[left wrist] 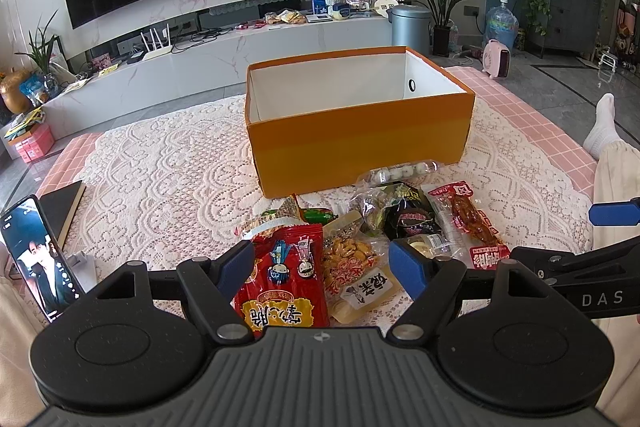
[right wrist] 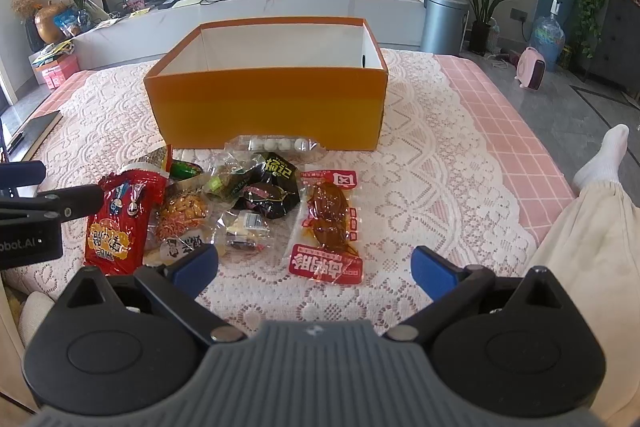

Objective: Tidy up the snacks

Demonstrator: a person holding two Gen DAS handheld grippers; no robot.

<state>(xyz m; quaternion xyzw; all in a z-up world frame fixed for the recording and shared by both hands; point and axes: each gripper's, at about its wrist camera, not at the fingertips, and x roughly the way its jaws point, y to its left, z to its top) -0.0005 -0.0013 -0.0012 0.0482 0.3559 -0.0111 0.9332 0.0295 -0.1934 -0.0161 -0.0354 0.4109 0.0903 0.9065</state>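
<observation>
Both tongs [left wrist: 326,267] [right wrist: 316,269] agape, snack pile [right wrist: 224,211] just ahead, untouched.

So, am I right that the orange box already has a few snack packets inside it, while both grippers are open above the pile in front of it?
Not quite: the orange box shows only bare white walls in both wrist views; every snack packet lies on the lace cloth in front of it. The left gripper and right gripper are indeed open.
</observation>
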